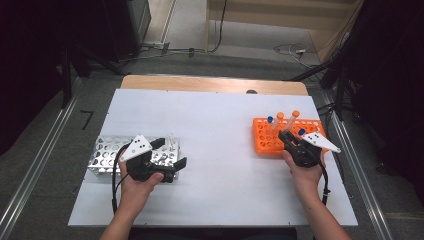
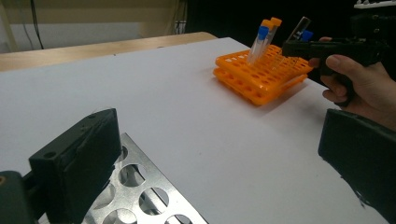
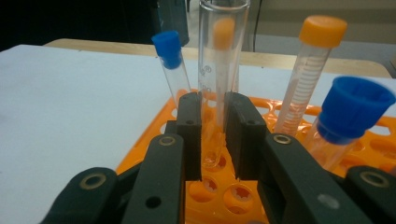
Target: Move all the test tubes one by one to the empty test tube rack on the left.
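Clamping an uncapped glass tube over the orange rack at two o'clock, unseated yet, my left gripper idles open.

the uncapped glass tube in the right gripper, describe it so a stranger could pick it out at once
Start at the orange rack on the right side of the white table. The right gripper is shut on a clear tube standing over the rack's holes. Unlike its neighbours, the blue-capped tube and the orange-capped tube, it has no cap.
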